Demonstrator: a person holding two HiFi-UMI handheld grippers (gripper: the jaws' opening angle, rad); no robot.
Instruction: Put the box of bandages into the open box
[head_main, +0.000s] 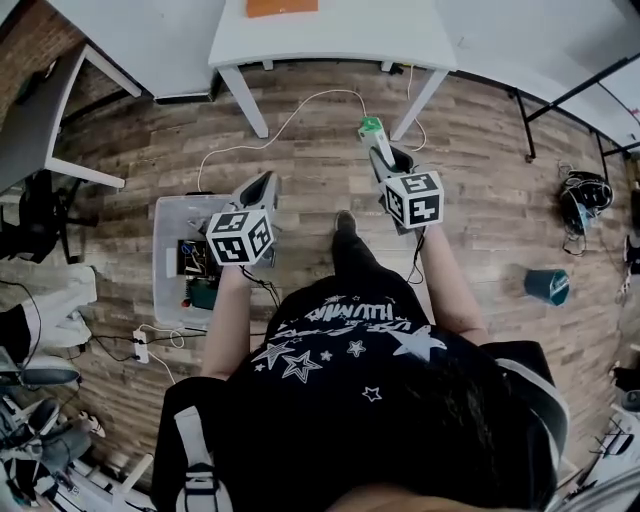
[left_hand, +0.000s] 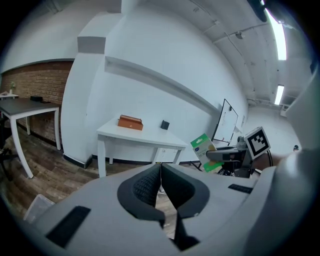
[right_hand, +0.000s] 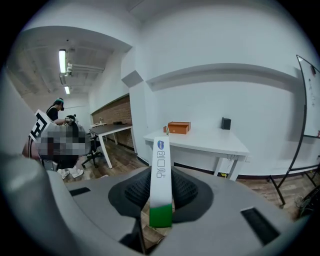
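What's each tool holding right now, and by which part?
Right tool grips the box of bandages by its broad faces near the green end, with the white end sticking out. Left tool holds nothing; its jaws are together.

Head view: above the person, facing steeply down at the wood floor (head_main: 300, 150), with the left gripper (head_main: 266, 182) and right gripper (head_main: 375, 140) close below.

Left and right gripper views: low and roughly level, own jaws filling the foreground. Both face the white worktop (left_hand: 135, 134) (right_hand: 200, 141) carrying the orange box (left_hand: 130, 122) (right_hand: 178, 127).

The head view's top edge likely shows that same worktop (head_main: 330, 30), cropped. The left gripper view also catches the right gripper (left_hand: 212, 155).
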